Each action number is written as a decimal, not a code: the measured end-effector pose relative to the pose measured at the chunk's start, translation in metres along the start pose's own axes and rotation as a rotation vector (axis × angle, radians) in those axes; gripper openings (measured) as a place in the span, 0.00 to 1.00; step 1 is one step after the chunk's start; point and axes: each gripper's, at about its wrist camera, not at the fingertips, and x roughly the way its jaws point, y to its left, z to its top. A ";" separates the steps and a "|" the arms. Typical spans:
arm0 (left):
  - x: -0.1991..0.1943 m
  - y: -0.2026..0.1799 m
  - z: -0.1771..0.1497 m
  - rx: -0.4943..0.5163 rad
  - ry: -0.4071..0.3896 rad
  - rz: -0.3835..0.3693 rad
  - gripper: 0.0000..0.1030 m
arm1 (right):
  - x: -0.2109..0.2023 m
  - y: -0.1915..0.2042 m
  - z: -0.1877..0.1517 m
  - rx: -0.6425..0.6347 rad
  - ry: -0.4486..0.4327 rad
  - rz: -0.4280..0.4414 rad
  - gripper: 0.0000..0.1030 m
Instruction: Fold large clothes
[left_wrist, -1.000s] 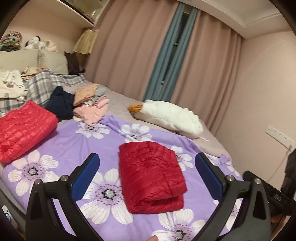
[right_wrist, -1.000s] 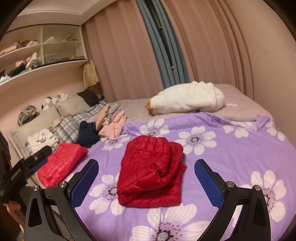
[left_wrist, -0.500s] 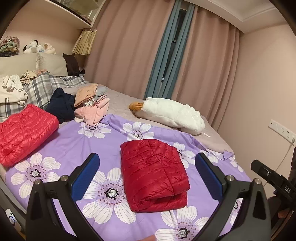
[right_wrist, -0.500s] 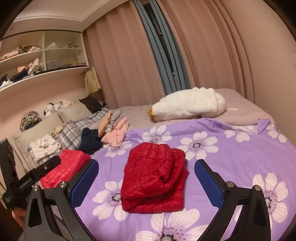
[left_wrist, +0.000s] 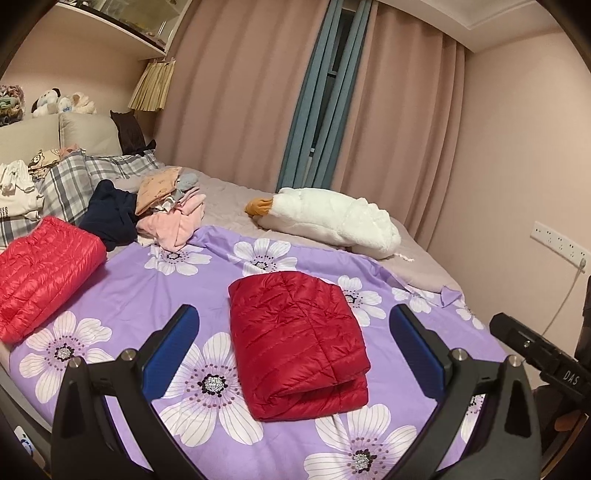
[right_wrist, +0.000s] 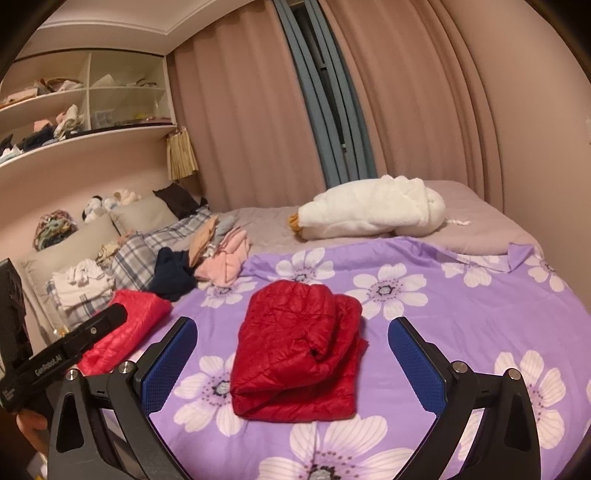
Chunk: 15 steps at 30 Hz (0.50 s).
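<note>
Landmark: purple floral bedspread
Dark red puffer jacket: folded flat, lying on the bedspread's middle
Left gripper: raised over the bedspread's near edge, blue pads spread wide either side of the jacket, holding nothing
Bright red puffer jacket: folded, at the bedspread's left edge
White plush goose: beyond the bedspread's far edge
Pink clothes pile: at the bedspread's far-left corner
</note>
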 end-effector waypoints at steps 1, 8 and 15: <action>0.000 -0.001 -0.001 0.003 0.001 0.000 1.00 | 0.000 0.000 0.000 0.002 -0.001 -0.001 0.99; 0.004 -0.007 -0.003 0.021 0.025 -0.007 1.00 | -0.003 -0.001 0.001 -0.002 -0.009 -0.015 0.99; 0.003 -0.010 -0.003 0.022 0.014 -0.015 1.00 | -0.002 -0.002 0.000 -0.004 -0.005 -0.022 0.99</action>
